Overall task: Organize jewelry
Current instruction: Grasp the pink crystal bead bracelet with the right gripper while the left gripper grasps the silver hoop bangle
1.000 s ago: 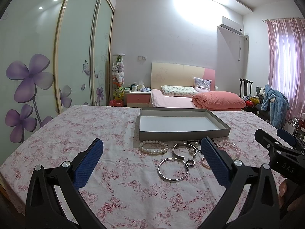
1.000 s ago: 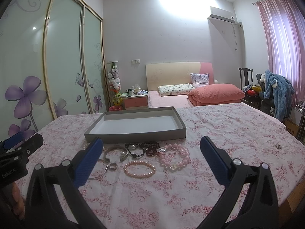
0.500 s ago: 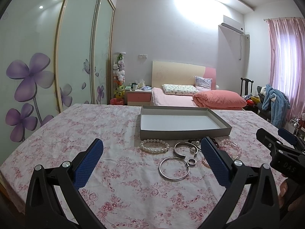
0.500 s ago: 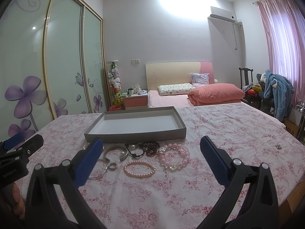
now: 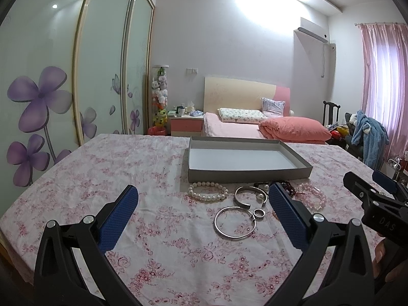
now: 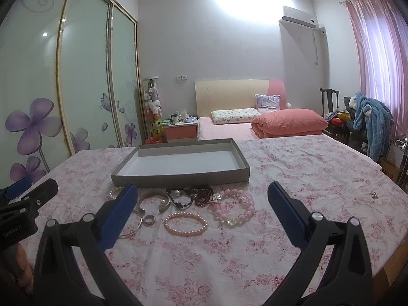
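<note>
a: left gripper [image 5: 202,205] hangs above the flowered cloth [image 5: 127,168] with its blue fingers spread wide and nothing between them. right gripper [image 6: 201,205] is the same, wide apart and holding nothing.

b: so nothing picked up. what about the box?

a: grey box [image 5: 247,174] sits toward the far side of the table, shallow, white floor, and as far as i can see nothing lies in it. the right view shows the same bare floor [image 6: 183,162].

b: and the jewelry?

a: all of it is on the cloth just in front of the box's near wall. from the left: a white pearl bracelet [image 5: 207,195], a silver cuff with pearl ends [image 5: 251,195], a big silver bangle [image 5: 234,223] with a small ring [image 5: 258,213] touching its rim. further right, dark bead strings [image 6: 201,196] bunched together, a chunky pink bead bracelet [image 6: 233,207], and a thin pink pearl bracelet [image 6: 185,224] lying nearer the camera.

b: anything stray?

a: one small shiny bit [image 6: 373,194] far off to the right on the cloth, well apart from the rest. too small to say what it is.

b: so how far along?

a: i'd judge it at the very start. no piece is in the box, every piece is left to move. the bangle and ring lie between the left fingers' line of sight, the pink bracelets between the right's, so either could go first.
</note>
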Demonstrator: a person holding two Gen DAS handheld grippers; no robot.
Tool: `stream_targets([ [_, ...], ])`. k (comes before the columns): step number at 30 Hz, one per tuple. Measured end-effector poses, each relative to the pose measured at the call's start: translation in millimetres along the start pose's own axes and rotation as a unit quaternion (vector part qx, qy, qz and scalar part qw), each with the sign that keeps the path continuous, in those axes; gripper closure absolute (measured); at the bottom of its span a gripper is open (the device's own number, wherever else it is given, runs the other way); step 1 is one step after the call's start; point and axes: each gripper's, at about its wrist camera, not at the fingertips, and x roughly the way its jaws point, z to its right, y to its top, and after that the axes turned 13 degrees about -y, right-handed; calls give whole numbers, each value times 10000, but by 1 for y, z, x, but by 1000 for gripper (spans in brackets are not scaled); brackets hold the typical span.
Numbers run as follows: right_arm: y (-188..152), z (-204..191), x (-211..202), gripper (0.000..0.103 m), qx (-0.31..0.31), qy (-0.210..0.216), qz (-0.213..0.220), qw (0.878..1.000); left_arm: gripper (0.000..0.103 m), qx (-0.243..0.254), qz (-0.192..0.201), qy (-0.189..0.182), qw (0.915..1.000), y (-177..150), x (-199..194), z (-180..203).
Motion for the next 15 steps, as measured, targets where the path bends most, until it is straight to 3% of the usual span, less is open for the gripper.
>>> stream_targets([
  [6,4,11,35,4,-71,-128,-496,9987,2,-184,-534,-130,9983,3,23,-14],
  [9,4,25,63,4,28,-154,-989,9950,2,-342,-858,-302,9953,2,34,-21],
  [15,-4,39,119,30,106,-201,-2063,9782,2,-250,-1381,-564,9885,1,56,-21],
])
